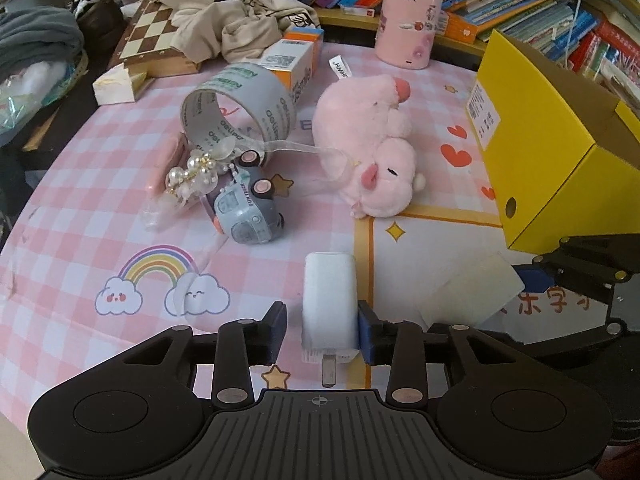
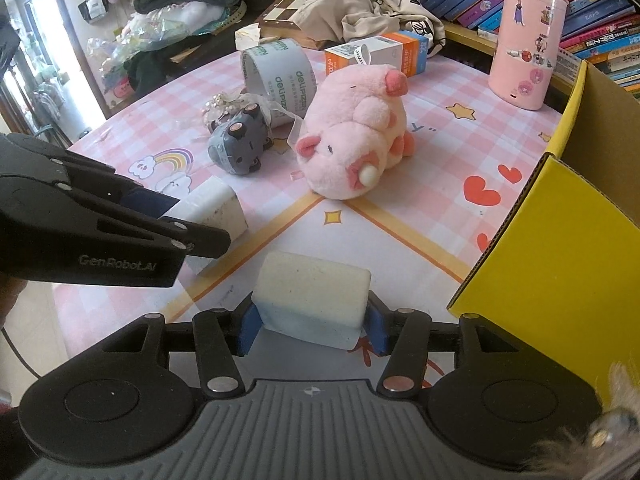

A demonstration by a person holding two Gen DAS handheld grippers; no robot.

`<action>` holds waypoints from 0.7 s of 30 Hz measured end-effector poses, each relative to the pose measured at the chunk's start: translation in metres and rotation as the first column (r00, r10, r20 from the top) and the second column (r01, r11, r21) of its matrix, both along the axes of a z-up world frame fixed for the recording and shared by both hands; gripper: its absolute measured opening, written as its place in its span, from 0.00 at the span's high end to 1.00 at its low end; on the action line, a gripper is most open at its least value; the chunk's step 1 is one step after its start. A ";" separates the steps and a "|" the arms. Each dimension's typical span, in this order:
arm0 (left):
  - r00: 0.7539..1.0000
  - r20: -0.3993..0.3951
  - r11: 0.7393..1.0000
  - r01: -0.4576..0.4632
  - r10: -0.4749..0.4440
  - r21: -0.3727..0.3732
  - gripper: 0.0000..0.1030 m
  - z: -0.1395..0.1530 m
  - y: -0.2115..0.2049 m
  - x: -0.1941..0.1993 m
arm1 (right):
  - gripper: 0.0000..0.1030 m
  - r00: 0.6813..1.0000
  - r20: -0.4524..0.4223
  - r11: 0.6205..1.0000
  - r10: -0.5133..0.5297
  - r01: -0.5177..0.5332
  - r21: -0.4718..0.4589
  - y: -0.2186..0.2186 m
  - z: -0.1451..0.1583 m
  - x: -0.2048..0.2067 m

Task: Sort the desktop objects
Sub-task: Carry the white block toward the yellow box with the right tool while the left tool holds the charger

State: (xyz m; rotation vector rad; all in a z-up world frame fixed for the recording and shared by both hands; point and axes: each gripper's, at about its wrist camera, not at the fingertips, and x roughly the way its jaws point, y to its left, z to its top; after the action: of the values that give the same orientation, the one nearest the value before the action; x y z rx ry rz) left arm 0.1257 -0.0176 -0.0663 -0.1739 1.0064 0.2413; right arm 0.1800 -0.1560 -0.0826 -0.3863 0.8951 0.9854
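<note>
My left gripper [image 1: 322,330] is open around a white plug charger [image 1: 329,300] that lies on the pink checked mat; its right pad touches the charger, the left pad stands apart. The charger also shows in the right wrist view [image 2: 216,206]. My right gripper [image 2: 312,326] is shut on a white eraser block [image 2: 312,294], just left of the open yellow box [image 2: 560,240], which also shows in the left wrist view [image 1: 536,144]. A pink plush pig [image 1: 372,148], a grey toy car [image 1: 250,210], a tape roll [image 1: 240,104] and a pearl hair clip [image 1: 192,178] lie further back.
A pink cylinder [image 1: 412,14], an orange-white carton [image 1: 294,58], a chessboard [image 1: 152,36] and crumpled clothes [image 1: 224,8] stand at the back. Books [image 1: 520,4] line the shelf behind. The table edge runs along the left.
</note>
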 end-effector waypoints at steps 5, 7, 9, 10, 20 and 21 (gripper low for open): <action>1.000 -0.001 1.000 0.026 -0.026 0.008 0.69 -0.004 -0.004 0.004 | 0.51 1.000 0.006 1.000 -0.001 0.001 -0.006 -0.001 -0.001 -0.001; 0.999 0.002 0.999 0.035 -0.035 0.012 0.73 -0.005 -0.005 0.004 | 0.51 1.000 0.008 1.000 -0.001 0.001 -0.009 -0.002 -0.001 -0.002; 0.999 0.007 0.999 0.042 -0.042 0.016 0.76 -0.006 -0.005 0.004 | 0.52 1.000 0.012 1.000 -0.006 0.006 -0.009 -0.002 -0.001 -0.003; 0.999 0.013 0.999 0.044 -0.044 0.009 0.76 -0.006 -0.004 0.003 | 0.53 1.000 0.015 1.000 -0.011 0.011 -0.010 -0.002 -0.001 -0.004; 0.995 0.099 0.992 0.030 -0.018 -0.122 0.76 0.011 0.020 -0.019 | 0.57 0.992 0.067 0.994 -0.106 0.107 -0.017 -0.003 0.013 -0.018; 0.994 0.108 0.991 0.034 -0.020 -0.129 0.76 0.013 0.021 -0.021 | 0.57 0.991 0.067 0.993 -0.116 0.117 -0.016 -0.003 0.015 -0.021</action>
State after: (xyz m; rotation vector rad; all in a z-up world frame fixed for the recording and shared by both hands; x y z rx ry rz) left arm 0.1043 0.0036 -0.0529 -0.2890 0.9187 0.1395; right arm 0.1591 -0.1588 -0.0675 -0.3775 0.8582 0.8526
